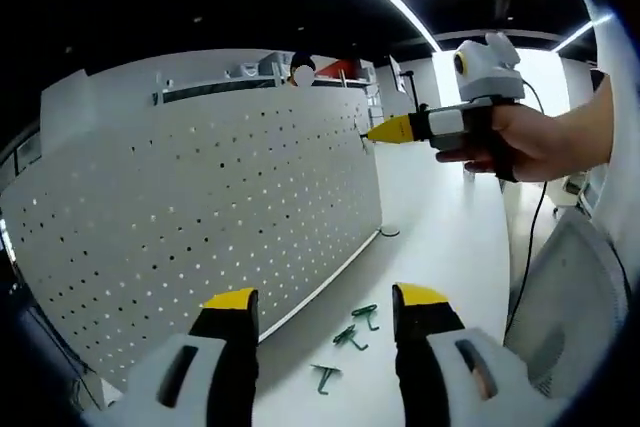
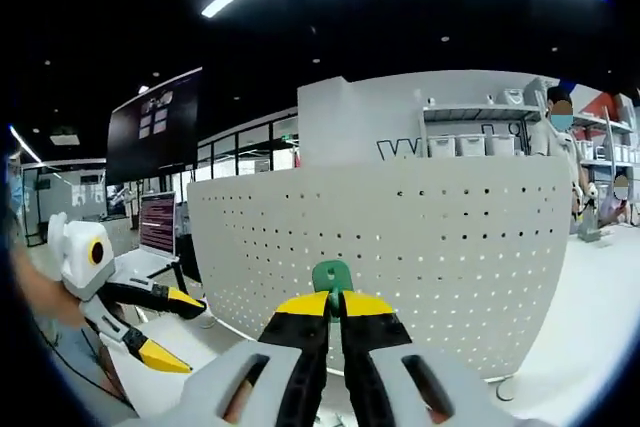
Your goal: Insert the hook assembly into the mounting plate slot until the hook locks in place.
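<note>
A white pegboard plate (image 1: 200,217) stands upright on the white table (image 1: 440,217). Three green hooks (image 1: 348,335) lie on the table near its foot, just beyond my left gripper (image 1: 325,299), which is open with nothing between its yellow-tipped jaws. My right gripper (image 1: 385,132), held by a hand (image 1: 535,137), points its tips at the plate's upper far edge. In the right gripper view, the right gripper (image 2: 332,299) is shut on a green hook (image 2: 332,275), held in front of the pegboard (image 2: 420,247). The left gripper (image 2: 172,329) appears open at the lower left.
A black cable (image 1: 530,247) hangs from the right gripper over the table. A pale mesh object (image 1: 570,297) sits at the right. Shelves (image 2: 480,117) and a person (image 2: 560,122) are behind the board. A monitor (image 2: 158,222) stands at the left.
</note>
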Action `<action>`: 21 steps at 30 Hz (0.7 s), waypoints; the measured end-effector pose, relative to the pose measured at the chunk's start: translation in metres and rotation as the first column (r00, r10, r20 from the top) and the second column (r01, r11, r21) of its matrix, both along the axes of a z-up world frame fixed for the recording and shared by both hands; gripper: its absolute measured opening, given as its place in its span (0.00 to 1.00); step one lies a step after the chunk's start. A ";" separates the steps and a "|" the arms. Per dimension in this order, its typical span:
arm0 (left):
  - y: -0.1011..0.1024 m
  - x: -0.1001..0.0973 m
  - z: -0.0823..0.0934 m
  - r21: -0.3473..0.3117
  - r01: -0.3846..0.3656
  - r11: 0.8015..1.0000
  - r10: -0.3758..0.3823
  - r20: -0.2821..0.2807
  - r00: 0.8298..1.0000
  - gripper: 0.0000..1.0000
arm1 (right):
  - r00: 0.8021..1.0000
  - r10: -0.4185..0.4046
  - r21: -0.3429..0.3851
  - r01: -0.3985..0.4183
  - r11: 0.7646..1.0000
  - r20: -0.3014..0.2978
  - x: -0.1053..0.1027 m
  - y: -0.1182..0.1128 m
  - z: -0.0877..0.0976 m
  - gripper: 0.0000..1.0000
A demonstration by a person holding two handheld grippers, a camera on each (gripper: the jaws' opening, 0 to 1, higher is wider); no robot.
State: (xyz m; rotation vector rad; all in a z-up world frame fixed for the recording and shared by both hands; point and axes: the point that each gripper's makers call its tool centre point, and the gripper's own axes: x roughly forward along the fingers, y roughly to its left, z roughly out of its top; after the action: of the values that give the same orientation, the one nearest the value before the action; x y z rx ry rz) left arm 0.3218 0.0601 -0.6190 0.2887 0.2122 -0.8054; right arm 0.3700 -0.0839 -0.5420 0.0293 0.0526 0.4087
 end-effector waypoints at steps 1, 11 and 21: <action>0.001 -0.002 -0.001 -0.001 0.000 1.000 0.000 0.003 1.000 0.56 | 1.000 -0.006 -0.003 0.006 1.000 0.001 0.002 -0.001 0.001 0.01; 0.010 -0.011 0.002 -0.037 -0.024 0.999 0.025 0.027 0.999 0.58 | 0.999 -0.029 -0.006 0.029 1.000 0.028 0.014 -0.002 0.015 0.01; 0.031 -0.015 0.004 -0.073 -0.090 0.993 0.094 0.051 0.994 0.60 | 0.997 -0.058 0.022 0.057 0.998 0.043 0.030 0.002 0.028 0.01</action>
State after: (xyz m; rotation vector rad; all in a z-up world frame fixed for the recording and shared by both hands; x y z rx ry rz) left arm 0.3067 0.0912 -0.6155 0.2324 0.1451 -0.7114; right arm 0.3999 -0.0822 -0.5137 0.0424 0.0048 0.3526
